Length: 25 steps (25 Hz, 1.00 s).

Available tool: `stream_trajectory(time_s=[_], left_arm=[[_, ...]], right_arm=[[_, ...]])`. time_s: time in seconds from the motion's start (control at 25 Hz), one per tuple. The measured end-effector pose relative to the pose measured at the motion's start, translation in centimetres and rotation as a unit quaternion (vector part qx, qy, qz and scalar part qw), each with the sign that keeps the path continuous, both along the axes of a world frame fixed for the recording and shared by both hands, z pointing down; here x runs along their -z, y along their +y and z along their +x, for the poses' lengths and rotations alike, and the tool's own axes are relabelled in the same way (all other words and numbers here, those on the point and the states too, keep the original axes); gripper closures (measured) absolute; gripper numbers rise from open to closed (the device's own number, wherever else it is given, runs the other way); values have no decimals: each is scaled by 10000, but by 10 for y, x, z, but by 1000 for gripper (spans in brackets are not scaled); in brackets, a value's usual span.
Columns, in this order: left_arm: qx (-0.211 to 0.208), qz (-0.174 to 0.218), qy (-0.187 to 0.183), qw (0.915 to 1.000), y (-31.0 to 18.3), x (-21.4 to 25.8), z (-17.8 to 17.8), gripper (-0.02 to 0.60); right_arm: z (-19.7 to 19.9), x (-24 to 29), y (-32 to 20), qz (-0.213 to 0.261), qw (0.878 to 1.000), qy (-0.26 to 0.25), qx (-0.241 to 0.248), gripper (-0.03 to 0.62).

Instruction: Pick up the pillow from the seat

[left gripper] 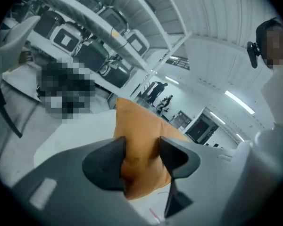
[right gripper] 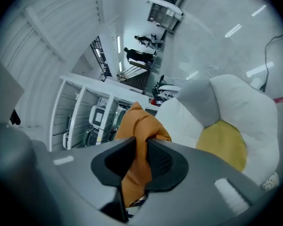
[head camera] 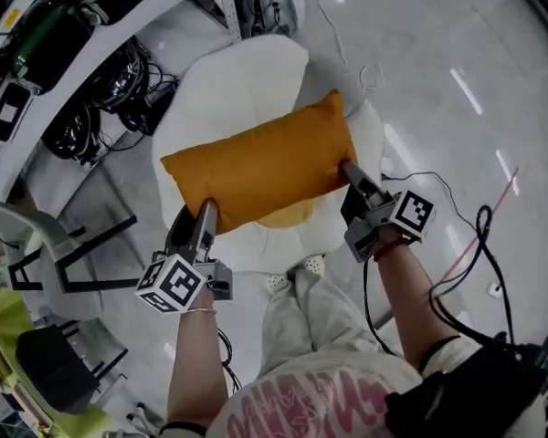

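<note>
An orange pillow hangs in the air above a white flower-shaped seat with a yellow centre. My left gripper is shut on the pillow's near left corner, the fabric squeezed between both pads. My right gripper is shut on the pillow's right end, where the cloth bunches between its jaws. The seat's white petals and yellow middle lie below in the right gripper view.
A white shelf rack with dark cables stands at the upper left. A grey chair is at the left. Black cables trail over the shiny floor at the right. A person's legs stand just before the seat.
</note>
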<state>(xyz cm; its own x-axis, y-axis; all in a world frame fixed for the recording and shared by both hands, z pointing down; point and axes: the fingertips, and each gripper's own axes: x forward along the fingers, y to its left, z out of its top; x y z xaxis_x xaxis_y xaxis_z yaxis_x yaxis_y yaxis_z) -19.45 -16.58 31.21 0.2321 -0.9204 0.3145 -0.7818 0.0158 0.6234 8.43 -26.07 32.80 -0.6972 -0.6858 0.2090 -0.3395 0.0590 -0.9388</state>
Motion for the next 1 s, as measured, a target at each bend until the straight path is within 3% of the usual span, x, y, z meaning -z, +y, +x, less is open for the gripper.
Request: stream_trajectory(time_s=[0.24, 0.48, 0.8, 1.0], left_arm=[[-18, 911, -189, 9957, 3, 123, 1, 347], [-82, 1818, -450, 9823, 12, 229, 7, 347], [-288, 2843, -889, 9542, 54, 355, 16, 345], [-365, 3481, -1206, 9290, 93, 415, 20, 344]], right_arm=[[-2, 130, 3, 875, 9957, -284, 119, 516], [2, 237, 14, 1740, 9831, -552, 107, 516], [8, 362, 55, 2810, 9561, -775, 281, 514], [11, 415, 93, 3286, 9381, -964, 518, 513]])
